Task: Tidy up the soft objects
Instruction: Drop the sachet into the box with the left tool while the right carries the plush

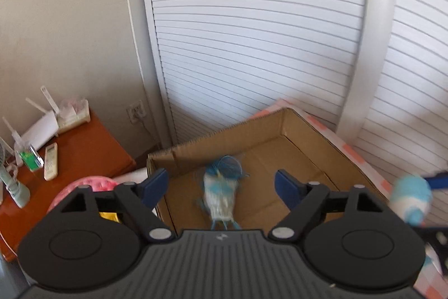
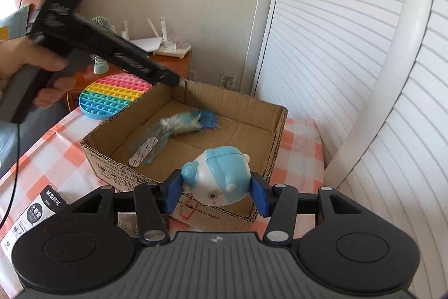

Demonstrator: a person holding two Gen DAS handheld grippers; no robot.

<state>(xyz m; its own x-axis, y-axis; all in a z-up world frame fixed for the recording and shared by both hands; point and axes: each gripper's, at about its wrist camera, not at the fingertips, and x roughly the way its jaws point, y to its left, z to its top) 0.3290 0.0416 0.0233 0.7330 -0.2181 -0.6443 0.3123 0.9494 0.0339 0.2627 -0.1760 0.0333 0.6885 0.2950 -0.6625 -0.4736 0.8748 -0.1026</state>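
Observation:
An open cardboard box [image 2: 277,128] [image 1: 291,128] stands on a pink-checked cloth. A blue and white soft toy with blue threads [image 1: 219,192] [image 2: 184,123] lies on the box floor. My left gripper [image 1: 221,187] is open and empty above the box's near-left side. My right gripper [image 2: 217,191] is shut on a blue and white squishy animal toy [image 2: 221,177] and holds it over the box's near wall. That toy also shows at the right edge of the left wrist view [image 1: 411,196].
A round rainbow pop-it mat [image 2: 112,94] lies left of the box. An orange wooden nightstand [image 1: 92,147] holds a router [image 1: 42,128], a remote and a small fan. White louvred doors [image 1: 252,32] rise behind. A black-labelled package [image 2: 36,215] lies on the cloth.

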